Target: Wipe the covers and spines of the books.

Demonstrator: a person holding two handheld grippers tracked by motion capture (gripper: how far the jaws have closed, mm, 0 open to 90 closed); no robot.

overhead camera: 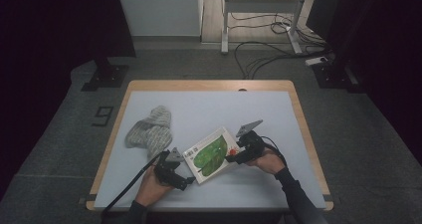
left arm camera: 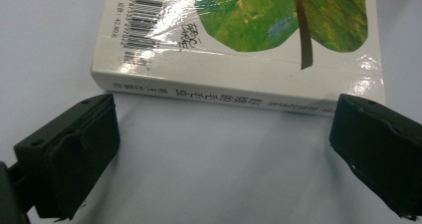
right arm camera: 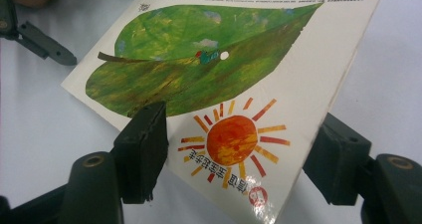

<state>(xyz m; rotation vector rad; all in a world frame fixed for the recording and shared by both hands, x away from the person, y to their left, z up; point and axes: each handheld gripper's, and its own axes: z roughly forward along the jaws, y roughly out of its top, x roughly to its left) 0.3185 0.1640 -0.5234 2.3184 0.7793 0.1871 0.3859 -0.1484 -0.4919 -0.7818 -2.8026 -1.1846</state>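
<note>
Black padded jaws of the right gripper (right arm camera: 234,149) stand on either side of a corner of the picture book (right arm camera: 219,84): one pad lies over the glossy cover beside the printed sun, the other sits beyond the book's edge. In the right gripper view that corner looks lifted off the white table top (overhead camera: 209,104), and whether the pads already pinch it cannot be told; a gap seems to remain, so the gripper reads as apart around the corner rather than clamped.

From there the book runs away toward the left and near side. In the high view its long axis lies on a diagonal, from the right gripper (overhead camera: 234,157) at its right end down to the left gripper (overhead camera: 186,181) at its near left corner. The left gripper view shows that gripper's jaws spread wide on the table, holding nothing, with the book's white spine (left arm camera: 234,89) lying crosswise just beyond their tips.

Both hands are close to the book; the right one is already on it, so the coming move likely turns on that corner grip.

Farther left, well apart from the book, a grey knitted cloth (overhead camera: 149,129) lies crumpled on the table.
</note>
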